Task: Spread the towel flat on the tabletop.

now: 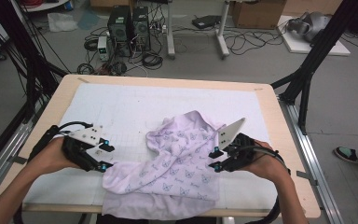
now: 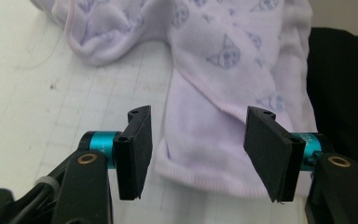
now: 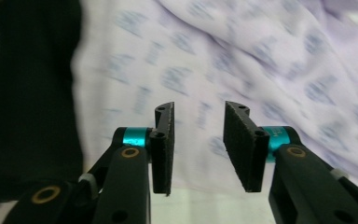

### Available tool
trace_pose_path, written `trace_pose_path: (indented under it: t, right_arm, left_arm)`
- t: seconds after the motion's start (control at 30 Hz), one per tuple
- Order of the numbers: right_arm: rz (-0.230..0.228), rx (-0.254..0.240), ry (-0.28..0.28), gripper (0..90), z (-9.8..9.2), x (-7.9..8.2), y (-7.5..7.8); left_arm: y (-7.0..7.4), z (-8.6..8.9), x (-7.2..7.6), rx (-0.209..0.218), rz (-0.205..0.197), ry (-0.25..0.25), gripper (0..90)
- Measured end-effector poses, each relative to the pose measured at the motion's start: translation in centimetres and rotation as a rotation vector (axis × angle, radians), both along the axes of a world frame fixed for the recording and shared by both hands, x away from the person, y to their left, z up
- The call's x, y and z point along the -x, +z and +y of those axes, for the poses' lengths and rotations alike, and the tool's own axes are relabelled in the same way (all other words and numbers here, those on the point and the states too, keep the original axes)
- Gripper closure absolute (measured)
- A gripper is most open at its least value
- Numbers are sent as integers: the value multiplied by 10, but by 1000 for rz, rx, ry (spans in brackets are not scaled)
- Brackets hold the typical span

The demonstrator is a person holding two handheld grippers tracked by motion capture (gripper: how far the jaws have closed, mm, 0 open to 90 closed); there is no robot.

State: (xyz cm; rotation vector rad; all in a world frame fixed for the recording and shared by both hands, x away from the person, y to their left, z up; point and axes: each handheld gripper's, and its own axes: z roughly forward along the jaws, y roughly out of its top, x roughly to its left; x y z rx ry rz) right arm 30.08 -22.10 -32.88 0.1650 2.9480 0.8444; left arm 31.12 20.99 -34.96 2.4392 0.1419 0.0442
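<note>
The jaws of the left gripper (image 2: 196,154) stood wide apart with nothing pressed between their black pads. In the left gripper view, the hemmed edge of the pale lilac knitted garment printed with small cat faces (image 2: 233,84) lay on the table just beyond and between them, untouched by either pad. In the high view the left gripper (image 1: 106,156) sat just beside the garment's (image 1: 177,163) left edge, near the table's front left part, with the person's left hand (image 1: 51,156) behind it.

The jaws of the right gripper (image 3: 198,149) stood at a narrower gap, also free of cloth. In the right gripper view the lilac fabric (image 3: 214,60) spread beyond them, blurred. In the high view the right gripper (image 1: 216,159) was over the garment's right side, its tips pointing at the cloth, with the right hand (image 1: 265,163) gripping its body.

The garment lay crumpled on the white gridded mat (image 1: 121,107) that covered the light wooden table (image 1: 60,93), at the front middle of the table. Its lower part hung over the front edge, and a bunched fold rose toward the table's centre. The two grippers faced each other across it.
</note>
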Motion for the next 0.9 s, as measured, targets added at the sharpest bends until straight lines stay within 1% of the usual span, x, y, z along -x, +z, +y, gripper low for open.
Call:
trace_pose_path:
  t: [0.03, 0.07, 0.1, 0.13, 0.17, 0.2, 0.23, 0.27, 0.3, 0.33, 0.37, 0.4, 0.43, 0.47, 0.5, 0.53, 0.57, 0.63, 0.67, 0.77, 0.8, 0.83, 0.87, 0.9]
  right_arm:
    - [-23, 54, -39, 630, 6, -6, -8]
    - [-23, 54, -39, 630, 6, -6, -8]
    - [-32, 104, -66, 621, 12, -10, -16]
    - [-36, 125, -72, 621, 15, -11, -18]
    - [-36, 125, -72, 621, 15, -11, -18]
    - [-37, 150, -80, 621, 17, -13, -22]
    - [-39, 202, -79, 611, 23, -17, -31]
    - [-42, 220, -74, 610, 24, -18, -34]
    - [-42, 220, -74, 610, 24, -18, -34]
    - [-41, 252, -74, 609, 27, -18, -37]
    - [-48, 306, -77, 609, 31, -22, -46]
    - [-49, 319, -85, 610, 32, -23, -48]
    - [-49, 319, -85, 610, 32, -23, -48]
    - [-45, 328, -92, 612, 33, -25, -52]
    - [-34, 343, -88, 612, 35, -27, -56]
    - [-43, 394, -98, 617, 39, -29, -62]
    - [-35, 412, -93, 621, 40, -31, -65]
    - [-29, 428, -90, 632, 42, -33, -68]
    - [-19, 437, -89, 648, 43, -34, -70]
    - [-7, 464, -80, 699, 44, -37, -75]
    - [4, 469, -81, 721, 44, -38, -76]
    - [14, 463, -84, 743, 44, -39, -77]
    - [25, 458, -80, 786, 43, -40, -77]
    - [25, 458, -80, 786, 43, -40, -77]
  left_arm:
    - [-2, -7, -1, 2, 8, 1, 434]
    - [-5, -15, -2, -6, 12, 2, 434]
    - [-8, -22, -4, -16, 12, 1, 444]
    - [-14, -34, -7, -44, 2, 9, 449]
    - [-14, -34, -7, -44, 2, 9, 451]
    - [-18, -42, -9, -59, 6, 18, 451]
    - [-24, -53, -11, -76, 15, 4, 460]
    - [-27, -58, -11, -84, 18, -4, 464]
    - [-27, -58, -11, -84, 18, -4, 478]
    - [-30, -65, -11, -95, 20, -10, 478]
    - [-32, -70, -12, -106, 17, -10, 494]
    - [-35, -78, -14, -121, 3, 3, 505]
    - [-35, -78, -14, -121, 3, 3, 520]
    - [-36, -82, -16, -126, -1, 12, 520]
    - [-37, -85, -19, -124, 5, 18, 529]
    - [-38, -88, -21, -116, 14, 27, 560]
    - [-38, -91, -24, -119, 22, 25, 571]
    - [-40, -96, -27, -116, 47, 19, 596]
    - [-41, -101, -29, -127, 63, 12, 608]
    - [-46, -110, -31, -157, 70, -4, 639]
    - [-49, -114, -33, -175, 78, -2, 651]
    - [-49, -114, -33, -175, 78, -2, 673]
    - [-50, -116, -34, -183, 88, -4, 696]
    - [-53, -118, -35, -192, 102, -7, 696]
